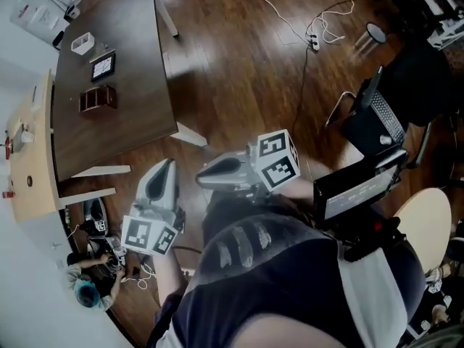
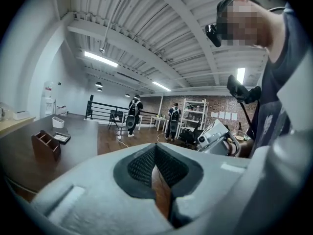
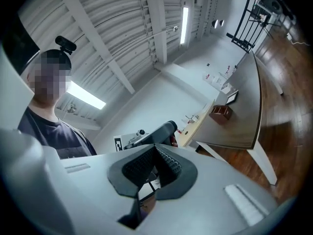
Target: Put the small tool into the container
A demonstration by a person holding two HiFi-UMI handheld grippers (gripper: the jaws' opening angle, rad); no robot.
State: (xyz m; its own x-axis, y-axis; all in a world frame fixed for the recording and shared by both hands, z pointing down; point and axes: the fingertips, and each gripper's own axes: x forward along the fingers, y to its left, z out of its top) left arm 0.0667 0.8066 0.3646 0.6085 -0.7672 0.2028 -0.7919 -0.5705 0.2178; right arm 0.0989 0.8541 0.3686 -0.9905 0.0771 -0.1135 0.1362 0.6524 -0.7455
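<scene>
A dark table (image 1: 130, 71) stands at the far left, away from me. On it are a brown wooden organizer (image 1: 97, 98), a flat black framed item (image 1: 102, 65) and a small white container (image 1: 82, 43). I cannot make out a small tool. Both grippers are close to my body over the wooden floor, well short of the table. My left gripper (image 1: 169, 163) is shut and holds nothing; its pads (image 2: 146, 168) meet. My right gripper (image 1: 199, 179) is shut too, with nothing between its pads (image 3: 168, 163). The organizer (image 2: 46, 143) also shows in the left gripper view, and the organizer (image 3: 221, 112) shows far off in the right gripper view.
A beige counter (image 1: 29, 158) runs along the table's left side. Cables (image 1: 304, 27) lie on the floor. A chair and dark equipment (image 1: 377, 122) stand at the right. A person (image 1: 90, 285) crouches at the lower left. Two people (image 2: 132, 114) stand in the background.
</scene>
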